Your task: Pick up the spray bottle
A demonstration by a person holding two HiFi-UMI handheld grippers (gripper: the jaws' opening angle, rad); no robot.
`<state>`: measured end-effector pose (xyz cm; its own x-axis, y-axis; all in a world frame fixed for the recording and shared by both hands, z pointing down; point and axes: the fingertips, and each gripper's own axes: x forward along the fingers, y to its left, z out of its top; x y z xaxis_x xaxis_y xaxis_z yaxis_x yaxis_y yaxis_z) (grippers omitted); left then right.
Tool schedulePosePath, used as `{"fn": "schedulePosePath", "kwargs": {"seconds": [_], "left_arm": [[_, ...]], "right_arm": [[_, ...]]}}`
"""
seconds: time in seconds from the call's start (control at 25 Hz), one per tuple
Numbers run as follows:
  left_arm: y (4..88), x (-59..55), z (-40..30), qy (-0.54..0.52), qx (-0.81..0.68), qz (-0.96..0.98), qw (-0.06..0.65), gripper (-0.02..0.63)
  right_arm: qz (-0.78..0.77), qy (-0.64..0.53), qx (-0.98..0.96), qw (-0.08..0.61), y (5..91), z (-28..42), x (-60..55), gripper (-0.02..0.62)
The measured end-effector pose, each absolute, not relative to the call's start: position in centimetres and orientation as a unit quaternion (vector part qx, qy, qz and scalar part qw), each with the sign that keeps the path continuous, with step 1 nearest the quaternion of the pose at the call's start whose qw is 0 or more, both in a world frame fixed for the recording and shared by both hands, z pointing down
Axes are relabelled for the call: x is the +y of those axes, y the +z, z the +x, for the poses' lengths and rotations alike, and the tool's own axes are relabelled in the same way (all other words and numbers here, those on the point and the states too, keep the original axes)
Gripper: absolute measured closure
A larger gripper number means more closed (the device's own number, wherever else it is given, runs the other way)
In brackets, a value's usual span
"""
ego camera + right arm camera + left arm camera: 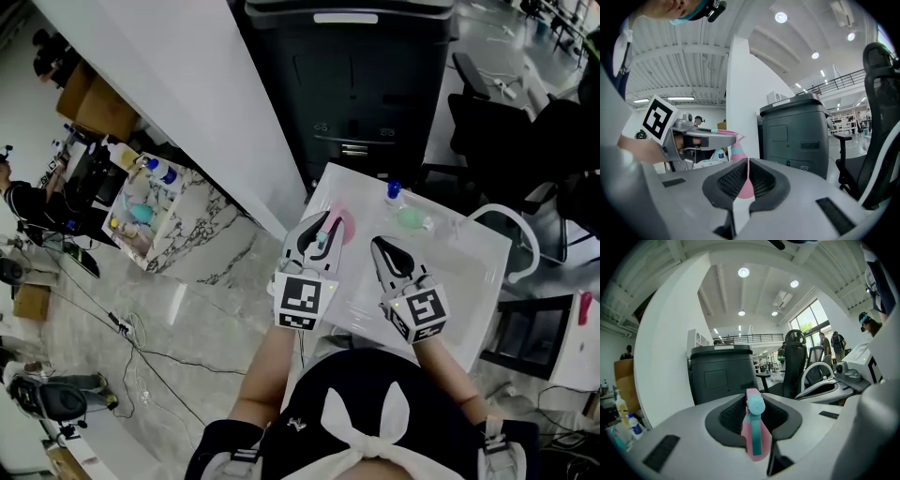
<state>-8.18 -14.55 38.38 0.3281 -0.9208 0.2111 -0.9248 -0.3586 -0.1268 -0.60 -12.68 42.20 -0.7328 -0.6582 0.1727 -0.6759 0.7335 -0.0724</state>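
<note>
A pink spray bottle (341, 225) with a teal trigger is lifted off the white table (469, 281) in my left gripper (320, 240). In the left gripper view the bottle (754, 437) stands upright between the dark pads, teal nozzle on top, and my left gripper (755, 420) is shut on it. My right gripper (381, 247) hovers just to its right, jaws together with nothing in them. In the right gripper view my right gripper (747, 174) is shut, and the pink bottle (737, 152) shows beyond it, held by the left gripper (723, 136).
A small blue-capped bottle (393, 192) and a green object (411, 220) sit at the table's far side. A large black bin (366, 84) stands behind the table, a white wall (187, 84) to the left, and office chairs (506, 131) to the right.
</note>
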Motion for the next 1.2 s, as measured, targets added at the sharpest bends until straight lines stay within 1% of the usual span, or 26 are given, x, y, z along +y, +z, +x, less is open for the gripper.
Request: {"fn": "schedulePosePath", "kwargs": {"seconds": [0.76, 1.2], "left_arm": [[38.4, -10.5, -8.5, 0.098, -0.584, 0.805, 0.031, 0.511], [38.6, -10.0, -8.2, 0.101, -0.579, 0.808, 0.033, 0.511]], "right_arm": [[0.324, 0.06, -0.941, 0.071, 41.4, -2.3, -10.2, 0.566], [0.319, 0.061, -0.943, 0.074, 41.7, -2.4, -9.7, 0.566]]}}
